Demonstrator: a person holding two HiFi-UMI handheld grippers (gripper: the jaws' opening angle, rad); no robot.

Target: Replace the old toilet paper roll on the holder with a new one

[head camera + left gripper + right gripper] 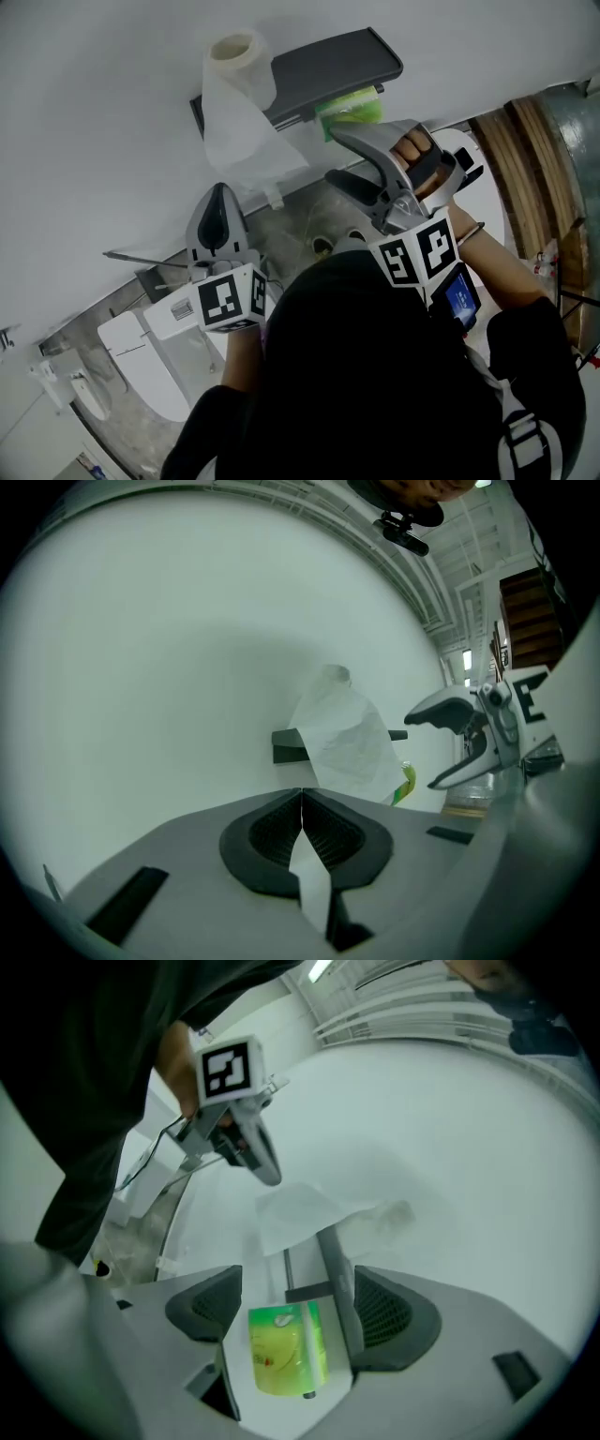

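A dark grey wall holder (328, 67) carries the old roll (234, 54), worn nearly to its core. A long white sheet (246, 136) hangs from that roll. A green-wrapped roll (352, 110) sits tucked under the holder's right end. My right gripper (333, 153) stands open just below it. In the right gripper view the green roll (286, 1349) lies between the spread pads (384, 1312), and I see no contact with them. My left gripper (220, 187) is lower left of the sheet. In its own view it (302, 799) is shut on a strip of white paper (312, 878).
A white toilet (150, 361) stands at lower left on a grey stone floor (300, 230). A wooden door frame (525, 155) is at the right. The white wall (112, 112) fills the top. The person's dark head (366, 366) hides the lower middle.
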